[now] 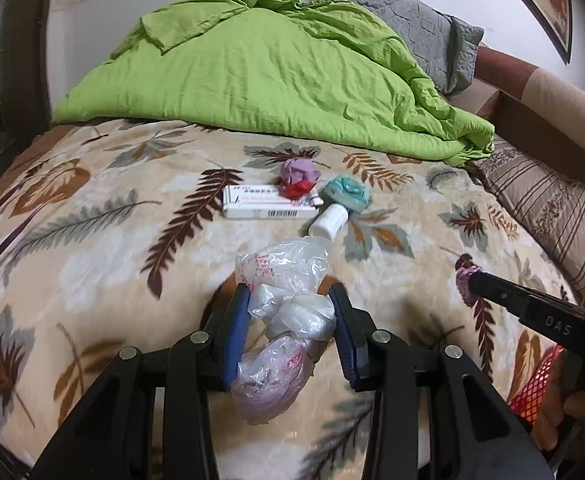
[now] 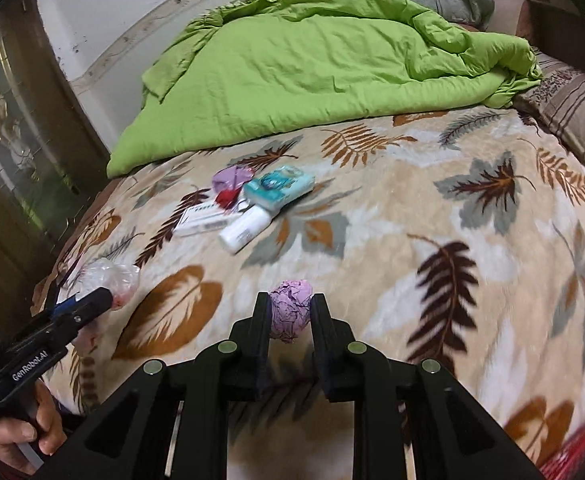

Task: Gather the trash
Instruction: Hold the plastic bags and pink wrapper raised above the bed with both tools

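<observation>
My left gripper (image 1: 290, 294) is shut on a crumpled clear plastic bag (image 1: 288, 312) above the leaf-patterned blanket (image 1: 92, 264). My right gripper (image 2: 291, 300) is shut on a purple paper ball (image 2: 290, 314); the ball also shows in the left wrist view (image 1: 465, 280). More trash lies mid-bed: a white box (image 1: 266, 202), a white bottle (image 1: 328, 221), a teal tissue pack (image 1: 346, 192), and a purple and red wad (image 1: 298, 178). The same pile shows in the right wrist view: box (image 2: 202, 220), bottle (image 2: 244, 228), tissue pack (image 2: 278, 186). The left gripper with its bag shows there too (image 2: 110, 280).
A green duvet (image 1: 260, 72) is heaped at the back of the bed, with a grey pillow (image 1: 420, 28) and a striped pillow (image 1: 544, 204) to the right. A red mesh bag (image 1: 536, 384) hangs at the lower right. A dark cabinet (image 2: 16, 152) stands left of the bed.
</observation>
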Action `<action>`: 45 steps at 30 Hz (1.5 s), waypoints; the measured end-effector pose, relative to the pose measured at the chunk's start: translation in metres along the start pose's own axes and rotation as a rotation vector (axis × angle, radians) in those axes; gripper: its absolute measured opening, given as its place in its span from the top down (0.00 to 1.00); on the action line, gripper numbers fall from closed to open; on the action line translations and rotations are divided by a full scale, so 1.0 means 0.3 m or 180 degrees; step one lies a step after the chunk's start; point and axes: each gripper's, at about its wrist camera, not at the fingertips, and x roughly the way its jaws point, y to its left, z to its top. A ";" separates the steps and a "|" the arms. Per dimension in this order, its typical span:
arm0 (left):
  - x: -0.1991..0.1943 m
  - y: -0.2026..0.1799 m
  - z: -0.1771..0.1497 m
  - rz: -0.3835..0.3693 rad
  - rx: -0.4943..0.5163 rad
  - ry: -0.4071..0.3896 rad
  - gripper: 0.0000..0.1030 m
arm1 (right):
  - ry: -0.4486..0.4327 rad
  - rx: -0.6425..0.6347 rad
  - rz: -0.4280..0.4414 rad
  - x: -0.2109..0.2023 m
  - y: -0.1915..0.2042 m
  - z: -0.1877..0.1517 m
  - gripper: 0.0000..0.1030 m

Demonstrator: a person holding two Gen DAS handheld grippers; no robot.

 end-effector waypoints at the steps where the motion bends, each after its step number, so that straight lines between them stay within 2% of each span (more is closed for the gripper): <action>1: -0.006 -0.007 -0.016 0.0031 0.0023 -0.0012 0.63 | -0.0009 -0.0038 -0.0024 -0.006 0.005 -0.011 0.79; 7: 0.015 -0.033 -0.068 0.0167 0.0100 0.0010 0.63 | -0.0189 -0.0121 -0.0179 -0.047 0.026 -0.041 0.79; 11: 0.030 -0.036 -0.075 0.0175 0.0112 0.0021 0.63 | -0.0270 -0.0153 -0.0223 -0.061 0.039 -0.055 0.79; 23: 0.043 -0.037 -0.081 0.0231 0.0175 0.0003 0.63 | -0.0147 -0.0164 -0.0236 -0.032 0.038 -0.054 0.79; 45: 0.040 -0.069 -0.087 0.0297 0.0379 -0.0057 0.63 | -0.0147 -0.0184 -0.0230 -0.034 0.038 -0.053 0.79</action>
